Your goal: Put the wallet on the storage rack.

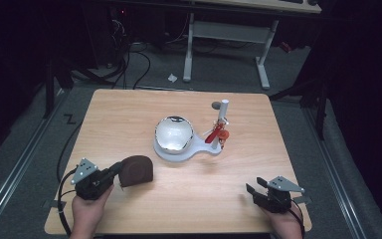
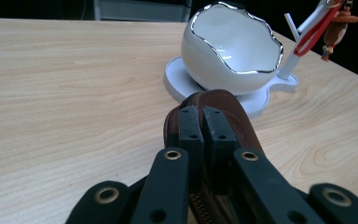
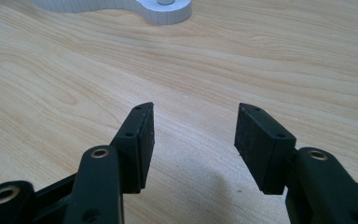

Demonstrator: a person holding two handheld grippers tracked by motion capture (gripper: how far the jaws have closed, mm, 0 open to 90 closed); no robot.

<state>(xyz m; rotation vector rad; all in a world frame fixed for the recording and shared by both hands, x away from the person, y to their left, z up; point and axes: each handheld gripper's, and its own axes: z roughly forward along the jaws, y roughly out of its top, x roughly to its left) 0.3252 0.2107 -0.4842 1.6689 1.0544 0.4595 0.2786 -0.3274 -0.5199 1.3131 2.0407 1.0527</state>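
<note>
A brown zip pouch (image 1: 136,170) sits at the front left of the wooden table (image 1: 129,114), with my left gripper (image 1: 115,172) shut on its near edge. In the left gripper view the two pads meet on the brown pouch (image 2: 223,103) along its zip, and the left gripper (image 2: 203,122) points toward a white egg-shaped bowl (image 2: 228,51). That white bowl (image 1: 174,133) has a silver rim and rests on a white base (image 1: 179,152) at mid table. My right gripper (image 1: 255,187) stands open at the front right, nothing between the right gripper (image 3: 193,135) pads.
A white post (image 1: 223,112) rises from the base's right end with a red strap and small orange figure (image 1: 218,133) hanging on it. Beyond the table's far edge stand a desk frame (image 1: 226,35) and floor cables.
</note>
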